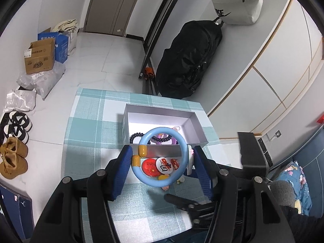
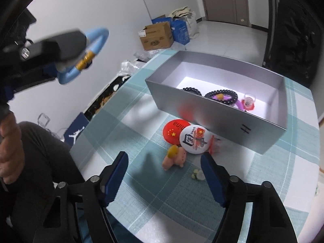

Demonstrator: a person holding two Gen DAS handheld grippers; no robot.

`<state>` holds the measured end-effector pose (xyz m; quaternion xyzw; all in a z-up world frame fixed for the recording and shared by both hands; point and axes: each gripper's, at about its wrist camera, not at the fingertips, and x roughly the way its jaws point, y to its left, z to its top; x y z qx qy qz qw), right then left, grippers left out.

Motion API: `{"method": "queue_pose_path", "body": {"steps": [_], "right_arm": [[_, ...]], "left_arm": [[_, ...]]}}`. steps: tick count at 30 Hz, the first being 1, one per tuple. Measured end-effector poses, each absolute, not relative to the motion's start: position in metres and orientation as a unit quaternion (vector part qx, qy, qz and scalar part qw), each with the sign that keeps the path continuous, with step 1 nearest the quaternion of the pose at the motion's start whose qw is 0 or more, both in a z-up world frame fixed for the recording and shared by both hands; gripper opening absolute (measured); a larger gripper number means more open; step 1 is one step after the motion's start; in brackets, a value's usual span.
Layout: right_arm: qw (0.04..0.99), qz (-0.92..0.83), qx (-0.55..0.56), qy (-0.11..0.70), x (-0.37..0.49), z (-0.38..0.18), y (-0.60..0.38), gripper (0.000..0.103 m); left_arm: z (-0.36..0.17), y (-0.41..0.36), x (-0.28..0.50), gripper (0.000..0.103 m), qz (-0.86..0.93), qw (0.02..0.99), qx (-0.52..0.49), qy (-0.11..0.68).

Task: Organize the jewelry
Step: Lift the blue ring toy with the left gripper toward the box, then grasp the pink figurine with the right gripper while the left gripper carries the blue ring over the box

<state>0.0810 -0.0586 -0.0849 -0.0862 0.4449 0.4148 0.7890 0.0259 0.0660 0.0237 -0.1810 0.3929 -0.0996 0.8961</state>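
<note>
My left gripper (image 1: 162, 163) is shut on a light blue bangle (image 1: 183, 141) with yellow beads and holds it in the air above the table, just short of the grey open box (image 1: 197, 121). The box holds black bead bracelets (image 2: 221, 95), a purple ring and a small red charm (image 2: 249, 102). In front of the box lie a red badge (image 2: 175, 130), a white badge (image 2: 194, 139), a pink pig charm (image 2: 175, 159) and a small white flower piece (image 2: 198, 174). My right gripper (image 2: 165, 177) is open and empty, low over the cloth near the pig charm.
The table has a teal checked cloth (image 1: 91, 125). The bangle in the left gripper shows at the upper left of the right wrist view (image 2: 95, 42). On the floor are cardboard boxes (image 1: 40, 57), shoes (image 1: 15, 125) and a black bag (image 1: 190, 58). The person's leg (image 2: 40, 162) is at the left table edge.
</note>
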Motion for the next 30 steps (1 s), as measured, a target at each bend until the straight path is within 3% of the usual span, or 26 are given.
{"method": "queue_pose_path", "body": {"steps": [10,16,19,30], "right_arm": [[0.788,0.398,-0.144,0.448,0.080,-0.098,-0.038,0.045],[0.793,0.383,-0.177,0.439,0.076,-0.101,-0.033,0.040],[0.796,0.376,-0.184,0.437,0.075,-0.101,-0.033,0.026],[0.804,0.383,-0.158,0.428,0.076,-0.091,-0.043,0.025]], "left_arm": [[0.022,0.076,0.027,0.056,-0.097,0.893,-0.188,0.397],[0.021,0.081,0.029,0.056,-0.101,0.890,-0.196,0.398],[0.021,0.082,0.029,0.056,-0.103,0.889,-0.200,0.398],[0.020,0.081,0.031,0.056,-0.103,0.888,-0.201,0.402]]}}
